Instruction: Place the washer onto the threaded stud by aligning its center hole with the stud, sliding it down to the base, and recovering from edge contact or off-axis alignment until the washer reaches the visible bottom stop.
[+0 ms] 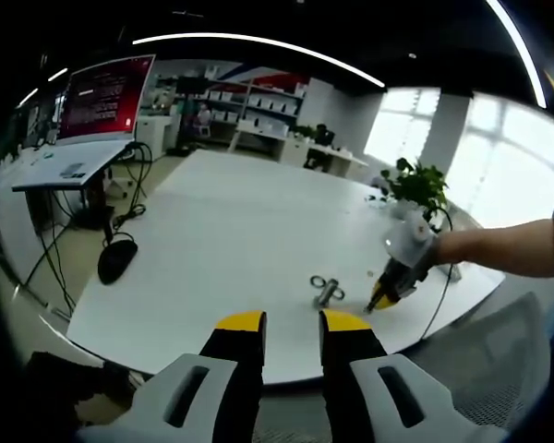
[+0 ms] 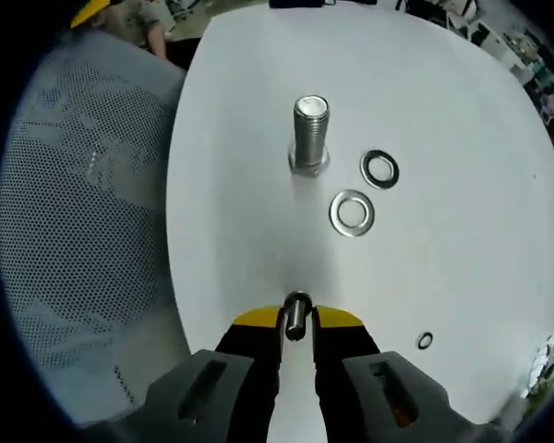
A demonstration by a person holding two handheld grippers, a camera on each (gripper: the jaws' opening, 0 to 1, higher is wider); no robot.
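on the white table (image 2: 240, 138) stand one threaded stud (image 2: 310, 134), two large washers (image 2: 352, 212) lying flat beside it, and one tiny ring (image 2: 426, 341). the right tool (image 2: 296, 318) pinches another washer (image 2: 296, 312) on edge, jaws nearly closed. the left tool (image 1: 291, 319) hangs slightly parted, holding nothing.

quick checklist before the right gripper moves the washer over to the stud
1. Washer held: ok. The right gripper is shut on a washer, seen edge-on between its jaws.
2. Stud standing upright: ok. The threaded stud stands on the white table with its top free.
3. Stud free of washers: ok. Two loose washers lie flat on the table beside it, the nearer one and the farther one, neither on the stud.
4. Hole lined up with the stud: not ok. The held washer is apart from the stud, short of it.
5. Left gripper out of the way: ok. The left gripper is open, back from the stud.
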